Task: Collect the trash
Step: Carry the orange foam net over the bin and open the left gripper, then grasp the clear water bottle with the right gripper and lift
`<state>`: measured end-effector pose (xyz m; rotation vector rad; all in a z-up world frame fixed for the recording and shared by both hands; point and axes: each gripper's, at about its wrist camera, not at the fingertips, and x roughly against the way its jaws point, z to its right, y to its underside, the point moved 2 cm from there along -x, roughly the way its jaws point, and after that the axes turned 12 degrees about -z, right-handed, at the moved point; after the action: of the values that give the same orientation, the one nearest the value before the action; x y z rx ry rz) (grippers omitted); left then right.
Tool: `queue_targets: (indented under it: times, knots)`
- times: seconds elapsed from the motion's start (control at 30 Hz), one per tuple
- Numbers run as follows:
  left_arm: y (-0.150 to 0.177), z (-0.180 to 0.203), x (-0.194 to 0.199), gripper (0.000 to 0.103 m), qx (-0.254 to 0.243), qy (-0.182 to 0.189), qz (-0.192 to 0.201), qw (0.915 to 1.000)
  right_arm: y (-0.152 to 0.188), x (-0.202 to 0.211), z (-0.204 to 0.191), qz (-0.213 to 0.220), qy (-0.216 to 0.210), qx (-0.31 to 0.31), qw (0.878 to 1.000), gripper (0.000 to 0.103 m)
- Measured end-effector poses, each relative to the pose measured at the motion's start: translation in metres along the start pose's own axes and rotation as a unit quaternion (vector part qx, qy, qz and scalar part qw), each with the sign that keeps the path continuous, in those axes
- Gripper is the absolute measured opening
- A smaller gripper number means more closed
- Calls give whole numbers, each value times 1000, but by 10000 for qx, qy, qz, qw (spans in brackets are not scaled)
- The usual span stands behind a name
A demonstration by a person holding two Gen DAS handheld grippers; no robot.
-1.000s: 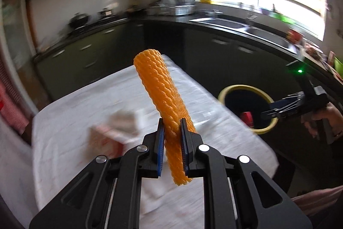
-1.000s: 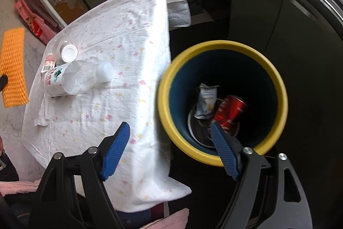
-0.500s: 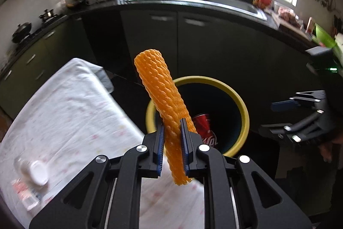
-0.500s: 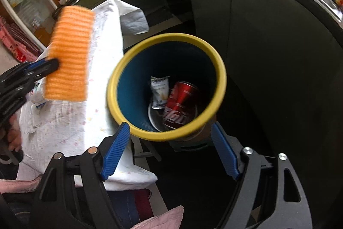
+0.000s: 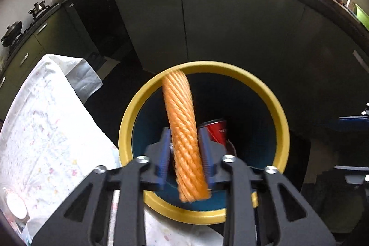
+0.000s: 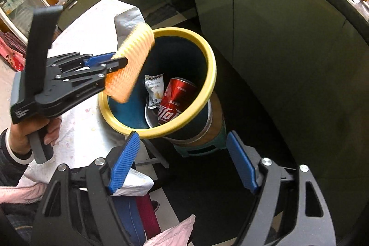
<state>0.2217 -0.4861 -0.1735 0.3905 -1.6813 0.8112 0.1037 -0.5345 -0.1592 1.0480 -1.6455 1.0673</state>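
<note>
left wrist view: the left gripper [image 5: 185, 159] hangs over the mouth of a round bin [image 5: 272, 98], a deep cylinder with a thick, smooth yellow rim and a dark teal inner wall. between its blue ribbed pads [image 5: 164, 160] stands an orange foam net sleeve [image 5: 182, 128], a soft tube of woven mesh whose ridges blur into diagonal rope-like strands. the jaws are opening; a slim gap shows on the left side of the sleeve, while on the right the pad seems just at its surface, though motion blur makes that contact hard to judge. the sleeve tilts a little, its upper end reaching across the far rim, its lower end over the bin's interior.

deep in the bin lies a glossy red soda can [image 5: 216, 130], metal and cylindrical. from the right wrist view it leans against the wall beside a crumpled silvery snack wrapper [image 6: 154, 90], both on a pale round bottom.

the right gripper [image 6: 182, 164] has its jaws well apart with nothing between them, its flat blue ridged pads [image 6: 123, 163] framing the bin's near side from above. a hand [image 6: 27, 133] in a dark striped sleeve holds the left tool's handle.

beside the bin stands a table [image 5: 46, 130] under a wrinkled white cloth with small pastel flecks. behind run matte olive-green cabinets [image 6: 265, 22] with slim metal handles.
</note>
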Motion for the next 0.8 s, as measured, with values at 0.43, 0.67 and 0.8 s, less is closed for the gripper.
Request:
queue_targets:
  times: [0.43, 0.67, 0.8]
  knots:
    - [28, -13, 50, 65, 8, 106, 437, 9990, 5, 8, -14, 64, 89, 80, 9999, 75]
    - [82, -50, 96, 77, 363, 239, 751, 9962, 2, 9, -35, 37, 166, 266, 9995, 75]
    - [117, -81, 118, 83, 689, 260, 852, 9936, -3, 5, -59, 16, 159, 477, 9987, 75]
